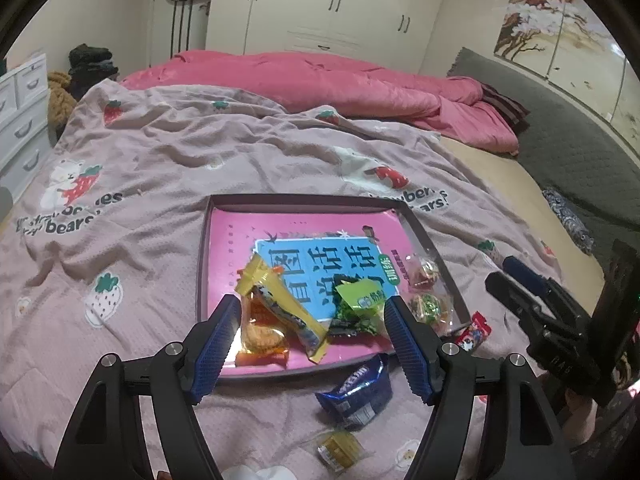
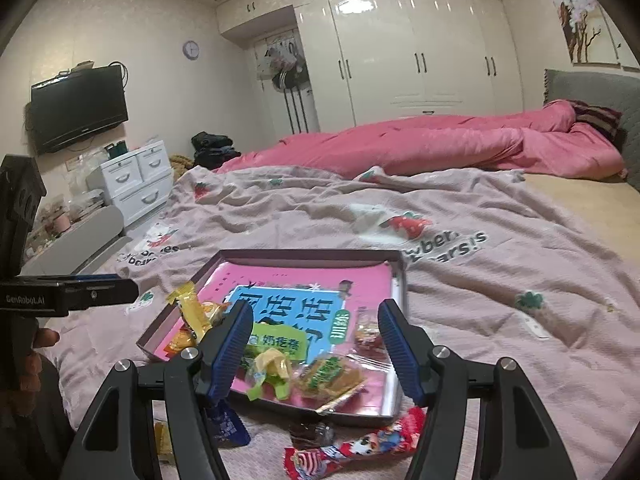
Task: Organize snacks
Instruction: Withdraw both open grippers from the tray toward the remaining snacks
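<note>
- Left wrist view: the left gripper (image 1: 310, 318) stands spread with nothing pinched; between and just beyond its fingers a yellow packet (image 1: 280, 304) and a green packet (image 1: 358, 294) lie in the shallow tray (image 1: 202, 264).
- Below the fingers, outside the tray's near rim, a blue packet (image 1: 356, 392) lies on the bedspread (image 1: 160, 152).
- Right wrist view: the right gripper (image 2: 312, 340) is spread and empty over the tray's near corner; a red packet (image 2: 360, 446) lies on the bedspread beneath it.

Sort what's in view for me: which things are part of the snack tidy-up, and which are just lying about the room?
Part of the job:
- tray
- yellow snack packet in it
- green packet in it
- blue packet on the bedspread
- red packet on the bedspread

Just lying about:
- pink quilt
- drawer unit
- television
</note>
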The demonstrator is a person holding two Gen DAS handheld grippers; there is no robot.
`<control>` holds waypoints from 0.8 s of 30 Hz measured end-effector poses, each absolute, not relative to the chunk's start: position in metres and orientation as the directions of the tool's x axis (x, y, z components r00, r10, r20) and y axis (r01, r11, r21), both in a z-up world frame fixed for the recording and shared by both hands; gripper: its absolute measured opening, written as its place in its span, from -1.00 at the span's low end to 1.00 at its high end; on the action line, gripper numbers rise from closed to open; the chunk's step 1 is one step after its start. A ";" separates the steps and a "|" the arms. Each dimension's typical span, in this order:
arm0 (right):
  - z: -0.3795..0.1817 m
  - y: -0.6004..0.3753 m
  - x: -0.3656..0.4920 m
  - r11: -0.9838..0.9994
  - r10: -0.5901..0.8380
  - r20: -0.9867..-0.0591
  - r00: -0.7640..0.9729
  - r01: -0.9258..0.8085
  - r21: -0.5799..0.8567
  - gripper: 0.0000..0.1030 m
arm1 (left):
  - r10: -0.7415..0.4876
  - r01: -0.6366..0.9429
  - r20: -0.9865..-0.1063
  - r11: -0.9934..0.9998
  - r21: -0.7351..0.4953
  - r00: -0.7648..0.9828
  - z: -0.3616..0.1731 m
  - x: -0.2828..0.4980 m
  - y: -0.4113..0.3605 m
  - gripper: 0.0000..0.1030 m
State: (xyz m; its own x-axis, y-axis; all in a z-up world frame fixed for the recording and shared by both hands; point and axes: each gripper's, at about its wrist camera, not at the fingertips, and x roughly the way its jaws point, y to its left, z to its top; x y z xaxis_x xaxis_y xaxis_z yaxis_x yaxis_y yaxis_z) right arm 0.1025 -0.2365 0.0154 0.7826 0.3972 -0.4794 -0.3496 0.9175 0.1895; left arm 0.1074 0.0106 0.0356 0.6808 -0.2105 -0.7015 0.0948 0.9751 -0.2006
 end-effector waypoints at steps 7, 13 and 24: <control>0.017 -0.242 0.094 0.927 0.374 -0.489 0.788 -0.325 0.185 0.25 | -0.210 0.113 -0.714 0.977 -0.181 0.668 0.032 0.099 0.003 0.47; 0.016 -0.237 0.085 0.929 0.367 -0.505 0.781 -0.331 0.162 0.25 | -0.217 0.129 -0.726 0.976 -0.177 0.652 0.028 0.093 -0.002 0.47; 0.012 -0.222 0.070 0.925 0.366 -0.537 0.760 -0.360 0.122 0.25 | -0.218 0.156 -0.736 0.976 -0.154 0.641 0.026 0.081 -0.004 0.47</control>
